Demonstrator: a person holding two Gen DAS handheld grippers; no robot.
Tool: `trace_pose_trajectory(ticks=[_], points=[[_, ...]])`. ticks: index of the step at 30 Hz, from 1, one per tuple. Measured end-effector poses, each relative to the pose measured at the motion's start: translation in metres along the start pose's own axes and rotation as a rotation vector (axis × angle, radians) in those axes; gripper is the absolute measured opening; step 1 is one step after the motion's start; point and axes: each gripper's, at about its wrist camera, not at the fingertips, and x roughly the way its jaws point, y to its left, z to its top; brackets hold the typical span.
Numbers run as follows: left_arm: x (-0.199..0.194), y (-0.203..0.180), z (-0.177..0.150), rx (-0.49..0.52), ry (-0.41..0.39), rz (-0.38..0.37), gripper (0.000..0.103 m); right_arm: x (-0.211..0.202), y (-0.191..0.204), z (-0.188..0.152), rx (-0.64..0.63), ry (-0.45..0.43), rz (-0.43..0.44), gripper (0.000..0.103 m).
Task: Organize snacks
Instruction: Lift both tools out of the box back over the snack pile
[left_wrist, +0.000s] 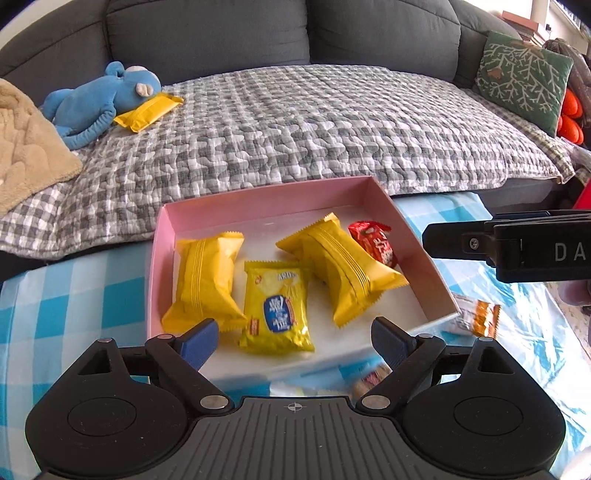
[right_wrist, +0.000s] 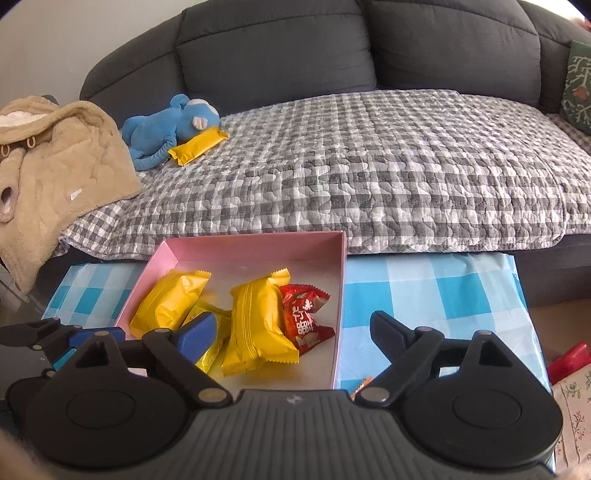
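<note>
Left wrist view: left hand-held gripper (left_wrist: 293, 338) spread wide, holding nothing, poised over the near edge of the pink box (left_wrist: 432, 266).
Right hand-held gripper (right_wrist: 293, 334): likewise wide open and empty, over the box's near right corner.
Box contents: two yellow pillow packs (left_wrist: 207, 277) (left_wrist: 341, 266), a flat yellow biscuit packet (left_wrist: 277, 310) directly ahead between the left fingers, and a red wrapper (left_wrist: 375, 242) ahead to the right.
Strays: orange-and-white packet (left_wrist: 474, 315) on the checked bench (left_wrist: 74, 295), just right of the box; another yellow pack (left_wrist: 147, 110) far ahead left on the sofa quilt (left_wrist: 314, 129), touching the blue plush toy (left_wrist: 96, 99).
Handling, judged: light, air-puffed film packs, slick and crushable.
Grasp point, judged: across the narrow middle or a crimped end seal, with gentle closing.
</note>
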Motion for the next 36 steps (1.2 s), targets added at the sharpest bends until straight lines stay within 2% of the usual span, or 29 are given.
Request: trace_pose_trajectory(ticks=[8, 16, 22, 28, 32, 36], points=[[-0.045, -0.003, -0.025, -0.010, -0.030, -0.022, 0.096, -0.033, 0.013, -0.017, -0.015, 0.009, 0.021, 0.096], [-0.072, -0.006, -0.059, 0.004, -0.004, -0.006, 0.097, -0.058, 0.032, -0.041, -0.050, 0.017, 0.033, 0.099], [-0.084, -0.008, -0.085, 0.005, 0.022, 0.004, 0.097, -0.070, 0.041, -0.060, -0.057, 0.040, 0.029, 0.100], [-0.088, -0.002, -0.112, -0.041, 0.024, -0.044, 0.097, -0.077, 0.043, -0.081, -0.049, 0.061, 0.051, 0.100], [-0.087, 0.003, -0.121, -0.068, 0.054, -0.053, 0.097, -0.076, 0.043, -0.092, -0.062, 0.080, 0.029, 0.100], [-0.095, 0.000, -0.126, -0.033, 0.045, -0.074, 0.097, -0.079, 0.042, -0.100, -0.067, 0.097, 0.033, 0.100]])
